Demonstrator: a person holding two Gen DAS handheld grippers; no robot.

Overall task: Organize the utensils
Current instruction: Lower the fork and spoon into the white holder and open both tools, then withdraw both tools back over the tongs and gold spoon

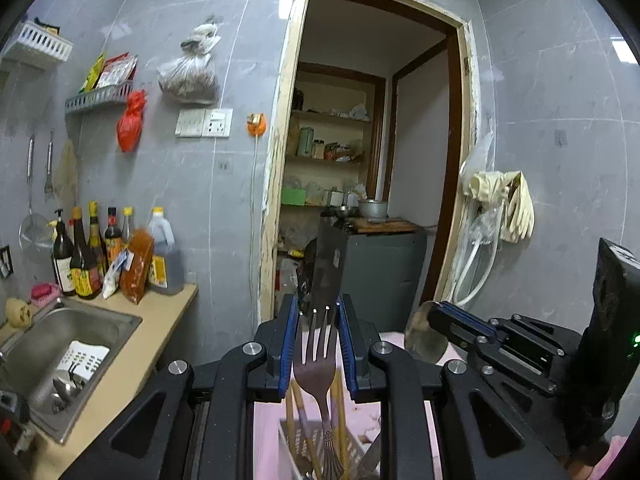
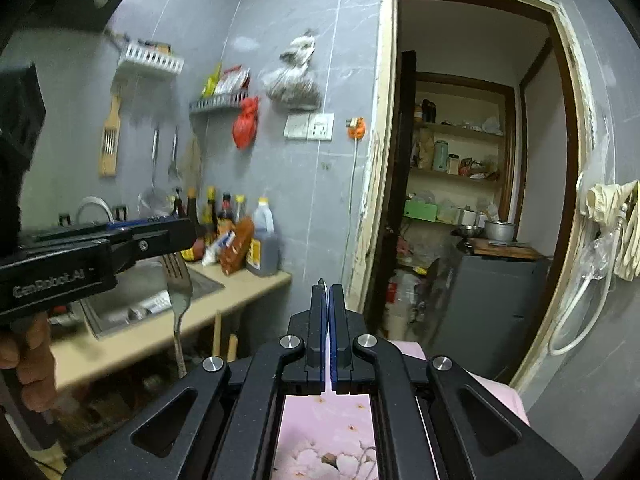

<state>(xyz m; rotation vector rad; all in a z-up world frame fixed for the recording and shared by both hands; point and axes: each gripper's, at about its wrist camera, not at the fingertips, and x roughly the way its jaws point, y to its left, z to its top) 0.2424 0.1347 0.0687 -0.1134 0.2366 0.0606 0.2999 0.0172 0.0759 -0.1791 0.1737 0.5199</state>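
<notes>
You saw a dull brownish-silver fork (image 1: 318, 364) between blue finger pads (image 1: 289, 344) on the black left gripper (image 1: 318, 312), above a pink floral cloth (image 2: 328, 436), near a beige countertop (image 1: 132, 356).

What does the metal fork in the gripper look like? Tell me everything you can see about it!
The dull, tarnished metal fork has four prongs pointing up and a slim handle hanging down, with a raised pattern near its end. The left gripper is shut on it, its blue-lined fingers pressing the fork's head from both sides. The handle points down toward a white slotted plastic utensil holder with wooden chopsticks in it; whether it touches them is unclear. The right wrist view shows it side-on, hanging beside the sink.
</notes>
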